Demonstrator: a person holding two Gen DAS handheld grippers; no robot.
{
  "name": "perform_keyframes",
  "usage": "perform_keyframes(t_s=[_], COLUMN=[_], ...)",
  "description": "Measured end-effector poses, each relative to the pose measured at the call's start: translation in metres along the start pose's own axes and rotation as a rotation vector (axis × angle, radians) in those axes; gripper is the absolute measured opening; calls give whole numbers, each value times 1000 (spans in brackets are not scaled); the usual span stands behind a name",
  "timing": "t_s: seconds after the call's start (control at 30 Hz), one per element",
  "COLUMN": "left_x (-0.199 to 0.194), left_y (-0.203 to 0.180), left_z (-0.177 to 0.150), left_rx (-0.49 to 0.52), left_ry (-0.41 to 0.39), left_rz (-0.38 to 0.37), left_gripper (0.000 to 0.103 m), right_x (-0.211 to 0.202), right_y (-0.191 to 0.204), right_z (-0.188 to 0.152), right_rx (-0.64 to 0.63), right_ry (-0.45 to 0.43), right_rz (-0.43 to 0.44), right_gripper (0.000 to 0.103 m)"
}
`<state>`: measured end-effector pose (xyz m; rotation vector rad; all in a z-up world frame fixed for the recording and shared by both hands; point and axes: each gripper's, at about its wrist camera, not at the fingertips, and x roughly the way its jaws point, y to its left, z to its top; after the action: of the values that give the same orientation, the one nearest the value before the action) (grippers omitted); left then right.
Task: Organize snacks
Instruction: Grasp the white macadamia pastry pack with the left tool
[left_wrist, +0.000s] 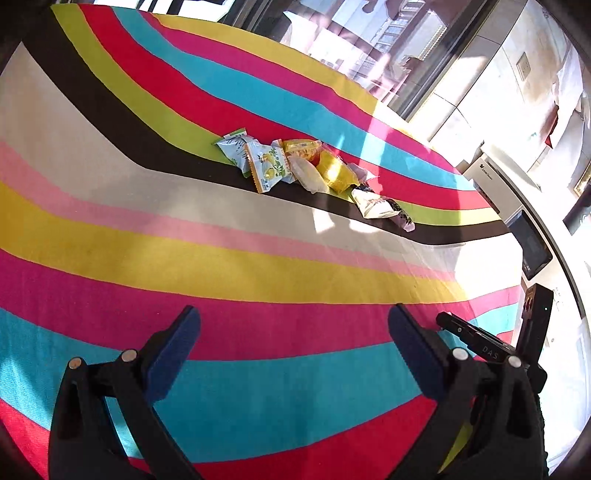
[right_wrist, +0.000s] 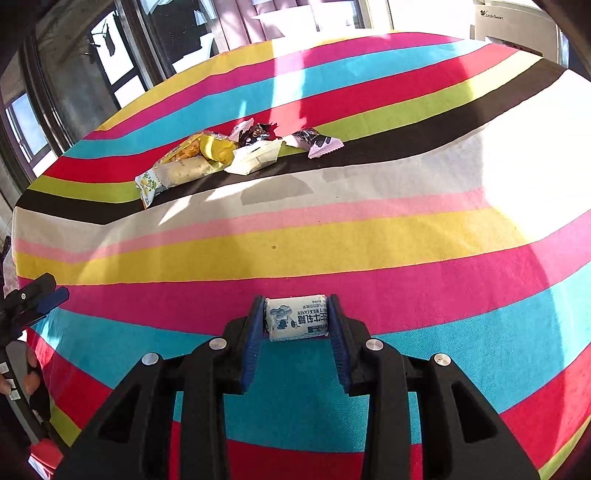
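Milk candy (right_wrist: 296, 317) is held crosswise in right claw (right_wrist: 296, 319), left claw (left_wrist: 293, 347) wide and empty; placement beside the snack pile (right_wrist: 221, 155) on the counter (right_wrist: 332, 236) is advised.

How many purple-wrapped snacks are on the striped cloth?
1 that I can make out: the purple packet at the right end of the snack pile, on the black stripe. Others may be buried underneath.

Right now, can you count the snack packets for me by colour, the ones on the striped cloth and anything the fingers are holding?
Green and white packets: 2
Yellow packets: 2
White or cream packets: 2
Dark or purple packets: 2
White candy with blue print, held in the right gripper: 1
Total: 9, though the heap overlaps, so more may be hidden.
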<state>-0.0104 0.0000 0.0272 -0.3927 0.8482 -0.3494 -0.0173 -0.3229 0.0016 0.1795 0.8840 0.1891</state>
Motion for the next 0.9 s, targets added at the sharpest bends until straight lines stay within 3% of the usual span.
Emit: perform_keyframes(t_s=[0.13,0.33,0.43,0.67,0.9], left_x=[58,162,197,240,267], left_y=[-55,-128,-139,-152,-155], left_z=[25,64,80,120,137], left_rx=[32,496,631,774,902], left_ry=[81,161,235,453,468], left_rz=[-78,84,98,-109,-69], left_gripper=[101,101,101,101,101], right_x=[2,0,0,1,2], right_y=[1,0,-1,-3,-6], right_z=[0,-1,-2,-2,-2], right_rx=[3,0,4,26,51], right_ry=[0,1,0,-5,-10], right_rz=[-1,-4,0,10,26], right_gripper=[33,34,34,34,34])
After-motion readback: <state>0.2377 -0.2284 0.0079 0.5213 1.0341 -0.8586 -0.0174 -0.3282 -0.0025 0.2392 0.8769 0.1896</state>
